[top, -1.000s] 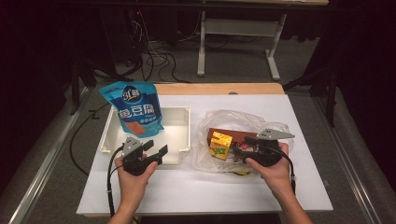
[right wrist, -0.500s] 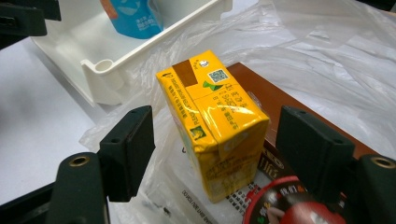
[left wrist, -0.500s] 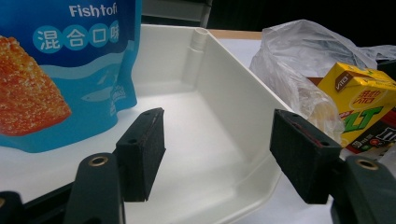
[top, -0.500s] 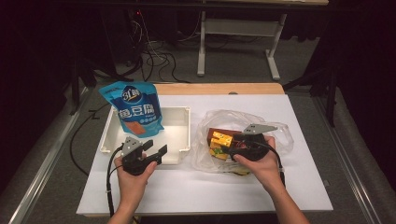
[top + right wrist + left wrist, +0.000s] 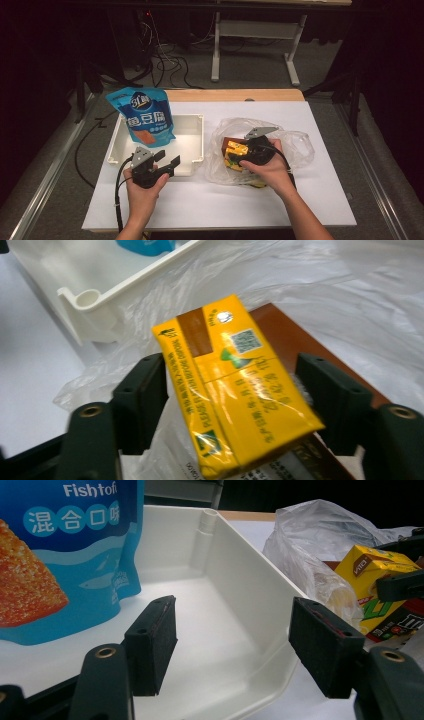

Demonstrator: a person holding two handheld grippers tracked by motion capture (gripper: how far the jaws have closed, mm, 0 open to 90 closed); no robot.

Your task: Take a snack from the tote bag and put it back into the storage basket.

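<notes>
A yellow drink carton (image 5: 235,385) lies on a brown box (image 5: 305,347) inside a crumpled clear plastic bag (image 5: 297,145). My right gripper (image 5: 230,400) reaches in from the right with the carton (image 5: 235,148) slightly askew between its jaws. The jaws have just been closing; the left pad is at the carton's side, and a gap shows at the right pad's tip. My left gripper (image 5: 167,159) hovers at the near rim of the white tray (image 5: 200,142), open, with nothing between its pads (image 5: 155,640). A blue fish-tofu pouch (image 5: 145,117) leans in the tray's far left.
The tray (image 5: 250,590) and the bag (image 5: 320,535) sit side by side on a white tabletop (image 5: 210,200). A wooden strip (image 5: 235,95) runs along the far edge. Bare tabletop lies in front of both hands.
My right gripper has moved left across the bag and now straddles the yellow carton. The left gripper has stayed put.
</notes>
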